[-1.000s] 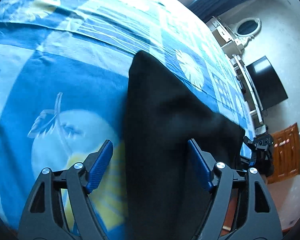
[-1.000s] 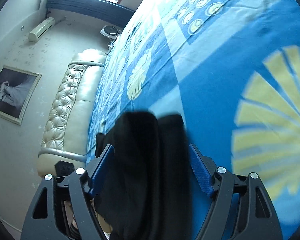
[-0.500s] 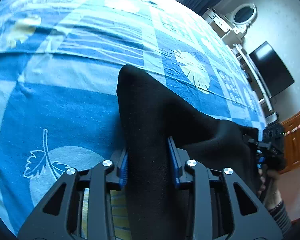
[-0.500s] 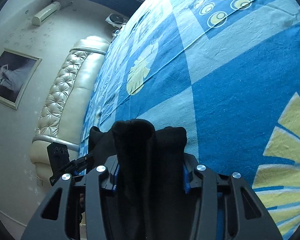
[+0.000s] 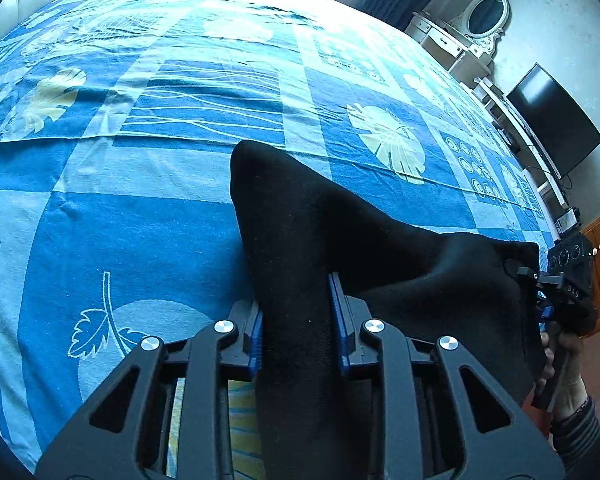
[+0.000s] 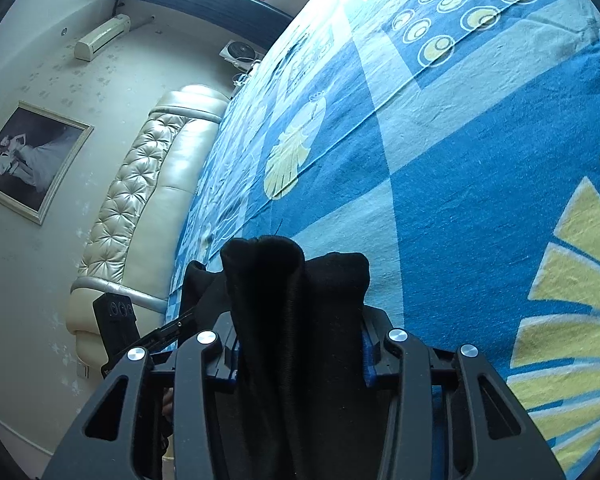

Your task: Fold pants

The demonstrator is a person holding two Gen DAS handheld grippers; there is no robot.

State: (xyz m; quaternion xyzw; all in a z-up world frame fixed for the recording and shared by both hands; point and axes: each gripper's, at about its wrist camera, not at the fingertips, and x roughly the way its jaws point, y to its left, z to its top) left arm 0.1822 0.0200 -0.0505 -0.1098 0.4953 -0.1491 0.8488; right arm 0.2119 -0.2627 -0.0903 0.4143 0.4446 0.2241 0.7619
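2 grippers pinch the black pants [image 5: 320, 240] over the blue bedspread [image 5: 140, 220]: left gripper [image 5: 298, 330] closing tighter, right gripper [image 6: 300, 354] clamped. Lift both evenly, keeping the edge taut.

We can read only one marking: the pale letters "DAS" on the black body of the right gripper [image 5: 571, 280], which shows at the right edge of the left wrist view. The letters sit on the side of that body, just below its three round dials, and they run slanted along it. Whether more letters come before or after them we cannot tell. The dials themselves carry marks too small for us to read. In the right wrist view we find no writing, number or sign that we can make out.
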